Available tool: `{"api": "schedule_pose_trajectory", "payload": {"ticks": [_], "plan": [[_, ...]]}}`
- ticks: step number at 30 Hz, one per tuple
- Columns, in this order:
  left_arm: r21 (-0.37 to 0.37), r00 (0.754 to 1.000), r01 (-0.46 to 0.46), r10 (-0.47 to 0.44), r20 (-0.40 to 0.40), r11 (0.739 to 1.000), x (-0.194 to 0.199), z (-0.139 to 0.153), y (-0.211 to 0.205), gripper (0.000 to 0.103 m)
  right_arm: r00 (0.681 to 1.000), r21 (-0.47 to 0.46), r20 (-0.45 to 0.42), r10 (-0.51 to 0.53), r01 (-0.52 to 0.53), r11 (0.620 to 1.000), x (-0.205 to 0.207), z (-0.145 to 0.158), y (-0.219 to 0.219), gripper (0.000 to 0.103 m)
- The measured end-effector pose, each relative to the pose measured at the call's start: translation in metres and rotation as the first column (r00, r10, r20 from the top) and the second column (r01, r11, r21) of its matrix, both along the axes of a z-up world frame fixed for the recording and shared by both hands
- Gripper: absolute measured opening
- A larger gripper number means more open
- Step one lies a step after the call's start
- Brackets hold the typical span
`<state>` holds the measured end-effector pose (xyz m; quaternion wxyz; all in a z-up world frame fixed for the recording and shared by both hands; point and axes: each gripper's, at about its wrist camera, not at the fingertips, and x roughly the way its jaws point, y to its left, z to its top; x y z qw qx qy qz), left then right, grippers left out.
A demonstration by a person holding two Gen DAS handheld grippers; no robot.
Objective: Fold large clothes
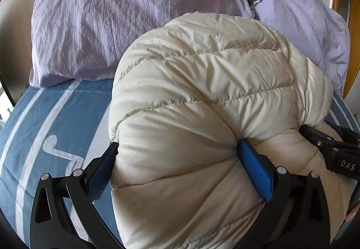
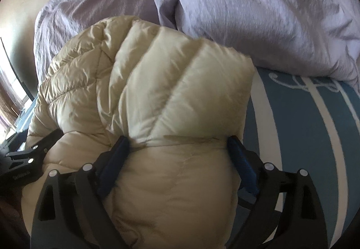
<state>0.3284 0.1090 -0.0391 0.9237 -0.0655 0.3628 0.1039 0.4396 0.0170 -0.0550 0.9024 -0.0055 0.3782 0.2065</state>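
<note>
Two grippers, left gripper and right gripper, pinch the puffer jacket (bunched, axis unclear).

I see the jacket bunched on the bedsheet, between my left gripper and right gripper (side by side); behind it lie the pillow and duvet.
</note>
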Motion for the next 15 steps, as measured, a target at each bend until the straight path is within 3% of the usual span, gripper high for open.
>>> {"api": "schedule_pose_trajectory", "payload": {"ticks": [6,15], "plan": [[-0.041,1.000,-0.008,0.008,0.000,0.999,-0.013,0.006,0.005,0.102,1.000,0.030,-0.006,-0.026,0.026,0.999,-0.009,0.010,-0.010,0.092],[-0.019,0.998,-0.026,0.027,0.055,0.999,-0.089,0.035,-0.003,0.102,0.996,0.101,0.031,-0.085,0.082,0.991,-0.072,0.048,-0.054,0.101]]}}
